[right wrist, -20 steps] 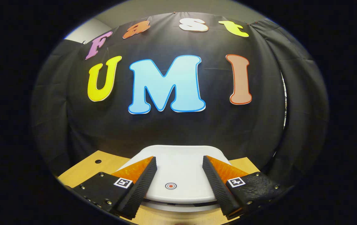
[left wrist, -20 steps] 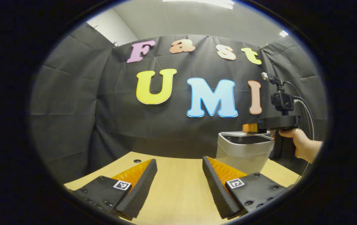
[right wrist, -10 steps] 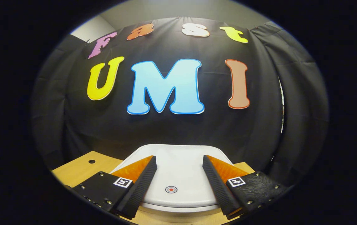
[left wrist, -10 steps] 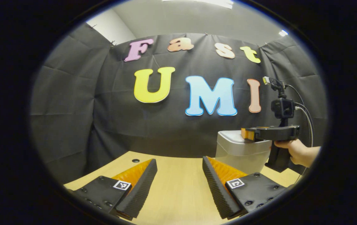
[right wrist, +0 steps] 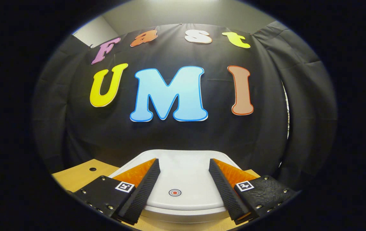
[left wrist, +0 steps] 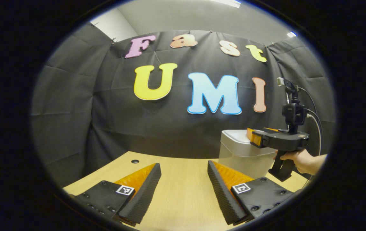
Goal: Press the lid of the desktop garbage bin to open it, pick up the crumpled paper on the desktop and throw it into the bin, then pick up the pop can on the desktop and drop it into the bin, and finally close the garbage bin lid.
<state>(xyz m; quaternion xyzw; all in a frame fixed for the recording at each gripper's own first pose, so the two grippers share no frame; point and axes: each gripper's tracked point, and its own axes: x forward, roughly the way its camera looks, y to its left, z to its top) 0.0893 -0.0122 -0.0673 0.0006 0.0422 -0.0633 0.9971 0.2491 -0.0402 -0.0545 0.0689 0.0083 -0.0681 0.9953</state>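
The grey desktop bin (left wrist: 239,157) stands at the right of the wooden table (left wrist: 176,192), its white lid (right wrist: 183,179) lying flat on top. A small red ring mark (right wrist: 175,192) sits near the lid's front edge. My right gripper (right wrist: 183,160) hovers open just over the lid, one finger on each side of the mark. In the left gripper view a hand (left wrist: 300,158) holds that right gripper (left wrist: 253,136) above the bin's near edge, tilted slightly down. My left gripper (left wrist: 183,164) stands open and empty over bare table to the left of the bin.
A round cable hole (left wrist: 135,161) lies in the table near the back left, also seen as a cable hole (right wrist: 92,168) left of the bin. The black cloth wall hangs close behind the bin. Cables (left wrist: 314,115) trail from the right gripper.
A second ago the bin's top showed a dark opening under a raised lid; now the lid lies flat. The right gripper has sunk a little and tipped forward. The left gripper barely moved.
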